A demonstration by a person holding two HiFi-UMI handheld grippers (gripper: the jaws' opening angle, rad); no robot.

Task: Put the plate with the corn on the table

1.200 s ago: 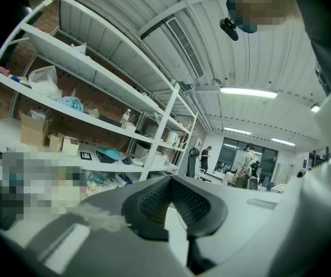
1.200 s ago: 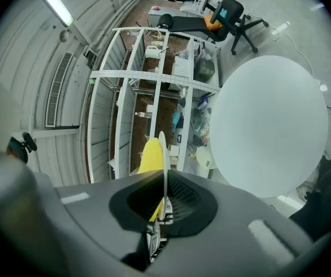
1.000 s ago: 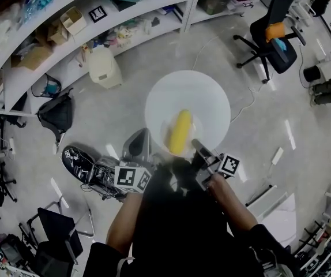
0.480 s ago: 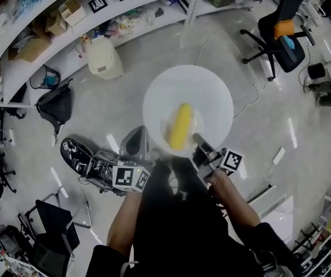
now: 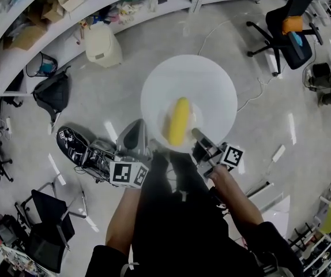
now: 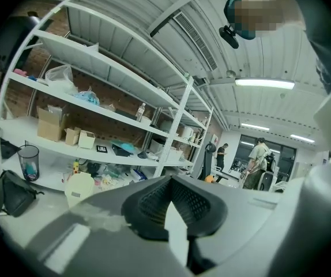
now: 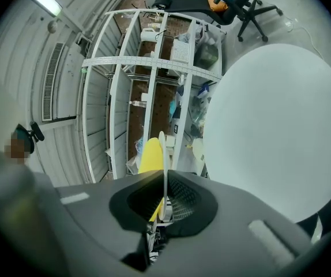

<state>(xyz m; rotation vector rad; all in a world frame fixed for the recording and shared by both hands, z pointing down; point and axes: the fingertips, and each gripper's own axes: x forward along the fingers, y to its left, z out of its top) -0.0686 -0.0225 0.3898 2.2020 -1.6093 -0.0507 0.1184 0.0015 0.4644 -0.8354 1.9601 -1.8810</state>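
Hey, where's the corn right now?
Head view, centre: the corn lies on the plate, carried above the floor, with the left gripper and right gripper clamped on the plate's near rim.

No lettering seems readable in these views.

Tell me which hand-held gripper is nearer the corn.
Right. The right hand-held gripper clamps the plate at its rim, just beside the near end of the corn. The left hand-held gripper clamps the rim farther off, to the corn's left.
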